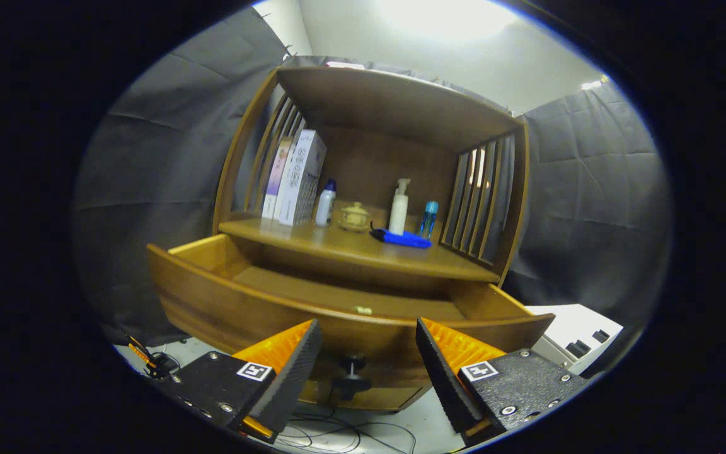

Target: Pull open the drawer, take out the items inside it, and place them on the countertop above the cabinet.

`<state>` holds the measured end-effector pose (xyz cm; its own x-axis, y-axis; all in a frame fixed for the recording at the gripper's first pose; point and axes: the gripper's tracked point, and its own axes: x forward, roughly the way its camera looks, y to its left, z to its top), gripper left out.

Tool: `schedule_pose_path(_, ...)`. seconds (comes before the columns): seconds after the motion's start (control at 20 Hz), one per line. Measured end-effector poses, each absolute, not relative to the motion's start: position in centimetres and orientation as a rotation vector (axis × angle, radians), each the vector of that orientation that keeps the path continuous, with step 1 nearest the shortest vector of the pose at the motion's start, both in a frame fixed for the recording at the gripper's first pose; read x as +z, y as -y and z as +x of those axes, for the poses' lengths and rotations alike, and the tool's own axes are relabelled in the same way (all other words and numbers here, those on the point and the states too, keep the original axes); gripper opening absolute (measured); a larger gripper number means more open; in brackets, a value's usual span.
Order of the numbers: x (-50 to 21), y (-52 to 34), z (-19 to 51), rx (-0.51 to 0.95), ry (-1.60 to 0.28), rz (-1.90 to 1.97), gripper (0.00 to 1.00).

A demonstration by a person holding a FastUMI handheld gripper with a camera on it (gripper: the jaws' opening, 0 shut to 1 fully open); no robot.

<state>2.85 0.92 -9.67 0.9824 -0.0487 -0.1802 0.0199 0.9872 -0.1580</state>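
Note:
A wooden cabinet has its drawer (224,296) pulled out toward me, its curved front just ahead of my fingers. A small pale green item (362,309) lies inside the drawer near the front wall. The drawer's dark knob (351,372) shows low between my fingers. My gripper (368,369) is open, with nothing between its orange-and-black fingers (287,372). On the countertop (363,252) above the drawer lie a blue flat item (404,238), a pump bottle (399,208), a small blue bottle (428,219), a lidded jar (355,216), a white bottle (325,203) and boxes (297,180).
Slatted side panels (479,195) and a top board enclose the countertop shelf. A white box (574,337) stands on the floor at the right of the cabinet. Cables (338,435) lie on the floor under the drawer, and an orange-black tool (145,359) lies at the left.

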Motion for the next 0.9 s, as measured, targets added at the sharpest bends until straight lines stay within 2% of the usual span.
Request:
schedule_pose_path(0.1,-8.3,-1.3,4.6,-0.036,-0.17,-0.13,0.93)
schedule_pose_path(0.45,-8.8,-1.1,10.9,-0.085,-0.318,-0.066,0.95)
schedule_pose_path(0.6,-10.0,-0.4,13.2,-0.13,-0.415,-0.058,0.95)
schedule_pose_path(0.9,-14.8,-1.0,15.5,-0.105,-0.654,0.029,0.95)
